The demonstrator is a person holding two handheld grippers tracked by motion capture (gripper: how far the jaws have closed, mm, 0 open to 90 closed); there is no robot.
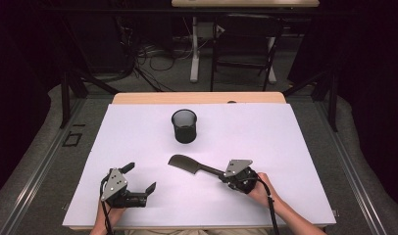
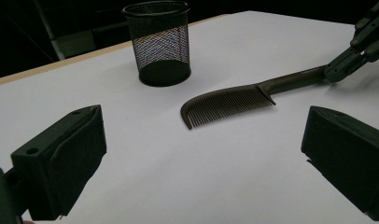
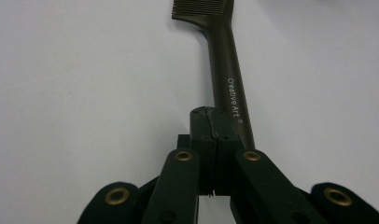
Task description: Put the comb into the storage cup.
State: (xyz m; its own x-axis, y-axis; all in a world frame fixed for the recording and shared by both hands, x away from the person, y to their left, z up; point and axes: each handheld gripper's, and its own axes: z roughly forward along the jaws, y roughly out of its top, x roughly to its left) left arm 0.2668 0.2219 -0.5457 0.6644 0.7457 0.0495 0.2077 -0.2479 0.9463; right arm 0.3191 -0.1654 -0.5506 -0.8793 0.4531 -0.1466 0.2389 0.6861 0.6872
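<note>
Comb (image 1: 186, 165) lies flat on the white table (image 1: 285, 147), just in front of the mesh cup (image 1: 184, 126) on the person's side, teeth end nearest the cup, handle running away toward the right gripper (image 1: 220, 173). We see that gripper's jaws closed together at the handle's end; in the right gripper view the handle (image 3: 229, 88) passes just beside and under the closed tips (image 3: 211, 123), so we cannot tell for sure it is truly pinched. We judge the step as grasping the comb, lift not yet done. Left gripper (image 1: 140, 177) sits well apart from the cup, jaws wide open, holding nothing. Cup stands upright and looks empty. Next move, we think: raise the comb, tip it teeth-down or handle-down, carry it over the cup rim and lower it in. Needs a firm hold so the thin handle does not swivel.
</note>
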